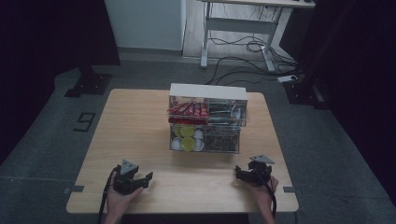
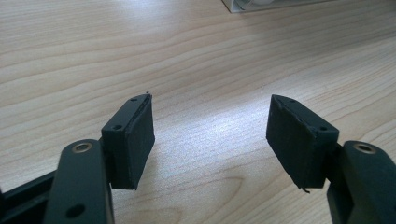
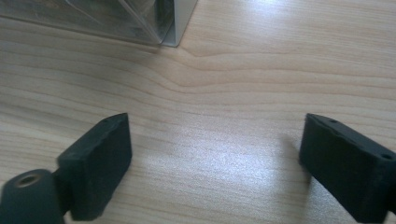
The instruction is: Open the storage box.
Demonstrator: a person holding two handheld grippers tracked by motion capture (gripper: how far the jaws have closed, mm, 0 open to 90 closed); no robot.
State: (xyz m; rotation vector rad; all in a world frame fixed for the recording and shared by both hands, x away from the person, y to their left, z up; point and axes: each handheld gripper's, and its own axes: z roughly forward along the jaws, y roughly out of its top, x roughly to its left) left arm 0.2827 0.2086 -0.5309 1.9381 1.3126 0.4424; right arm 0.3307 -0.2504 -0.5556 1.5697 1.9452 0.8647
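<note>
At the near edge of the wooden table (image 1: pixel 140 126) the person's left hand (image 1: pixel 117 201) comes in toward the near left corner, holding the left gripper (image 1: pixel 140 179) low over the wood with its grey three-cornered plate on top and its cable trailing back off the edge. In the left gripper view its two black jaws stand wide apart with bare tabletop between them, nothing held. Toward the near right corner the right hand (image 1: pixel 262 193) holds the right gripper (image 1: pixel 243 173) in the same low pose, jaws pointing inward toward the middle of the table. In the right gripper view those jaws are also spread wide over bare wood, gripping nothing.

Farther in, about midway between the left and right edges and closer to the far edge, stands a clear two-tier organizer (image 1: pixel 205 122) with a white top. Its upper left compartment holds red packets (image 1: pixel 188 111); the upper right holds something pale and thin that is too small to tell. The lower left compartment holds round capsules (image 1: pixel 187 138), green and white; the lower right holds dark thin items I cannot identify. A corner of the organizer shows at the top of the right gripper view, well apart from the jaws.
</note>
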